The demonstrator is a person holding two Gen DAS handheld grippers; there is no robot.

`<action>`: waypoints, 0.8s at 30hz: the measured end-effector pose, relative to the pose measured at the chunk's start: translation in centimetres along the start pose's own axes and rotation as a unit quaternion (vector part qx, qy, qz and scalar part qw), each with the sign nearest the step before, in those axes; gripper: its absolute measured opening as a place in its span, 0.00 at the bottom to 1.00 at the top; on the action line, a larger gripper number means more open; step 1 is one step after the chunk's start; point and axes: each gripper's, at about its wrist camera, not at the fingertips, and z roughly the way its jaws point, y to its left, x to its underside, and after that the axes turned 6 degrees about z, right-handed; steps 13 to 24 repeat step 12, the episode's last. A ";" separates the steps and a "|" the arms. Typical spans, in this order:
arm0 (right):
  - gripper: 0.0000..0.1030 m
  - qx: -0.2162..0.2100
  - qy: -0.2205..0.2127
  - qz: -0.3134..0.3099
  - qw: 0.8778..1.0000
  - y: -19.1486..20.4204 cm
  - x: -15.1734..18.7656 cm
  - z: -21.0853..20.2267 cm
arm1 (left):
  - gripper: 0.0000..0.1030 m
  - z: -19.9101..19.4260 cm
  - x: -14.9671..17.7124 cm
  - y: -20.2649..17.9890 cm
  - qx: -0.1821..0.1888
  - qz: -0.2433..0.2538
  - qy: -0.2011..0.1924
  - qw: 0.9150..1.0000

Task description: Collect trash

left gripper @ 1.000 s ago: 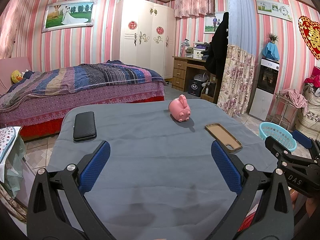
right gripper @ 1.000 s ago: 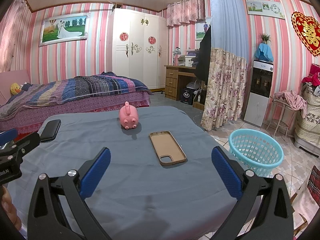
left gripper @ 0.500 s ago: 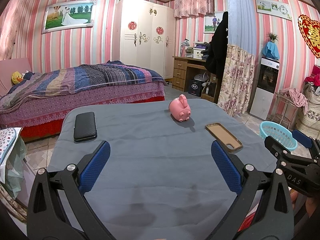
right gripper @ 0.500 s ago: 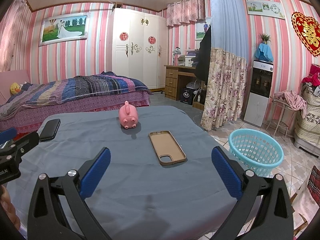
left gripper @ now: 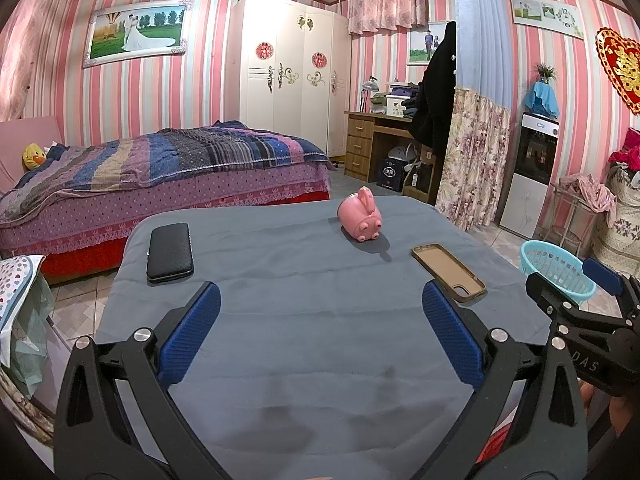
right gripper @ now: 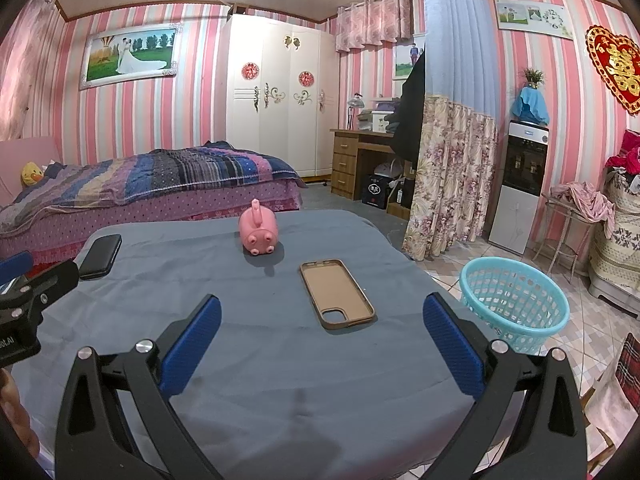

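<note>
Right wrist view: both tools gape empty; phone case looks light, thin, bendy; pinch its raised long edges.

Left claw spread wide over table (holding nothing); pink pig beyond.

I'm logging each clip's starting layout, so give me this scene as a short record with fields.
surface: table under a grey-blue cloth
items on table: pink pig toy, brown phone case, black wallet
bin: teal basket on the floor, right of the table
left gripper: open, empty
right gripper: open, empty
</note>
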 end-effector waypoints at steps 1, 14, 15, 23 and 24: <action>0.96 0.000 0.000 0.000 1.000 0.0 0.0 0.0 | 0.95 0.1 0.0 0.0 0.000 0.001 0.001 1.000; 0.96 -0.007 0.012 0.004 1.000 -0.3 0.4 0.9 | 0.95 1.4 -0.2 -0.1 0.006 0.009 0.011 1.000; 0.96 -0.007 0.012 0.004 1.000 -0.3 0.4 0.9 | 0.95 1.4 -0.2 -0.1 0.006 0.009 0.011 1.000; 0.96 -0.007 0.012 0.004 1.000 -0.3 0.4 0.9 | 0.95 1.4 -0.2 -0.1 0.006 0.009 0.011 1.000; 0.96 -0.007 0.012 0.004 1.000 -0.3 0.4 0.9 | 0.95 1.4 -0.2 -0.1 0.006 0.009 0.011 1.000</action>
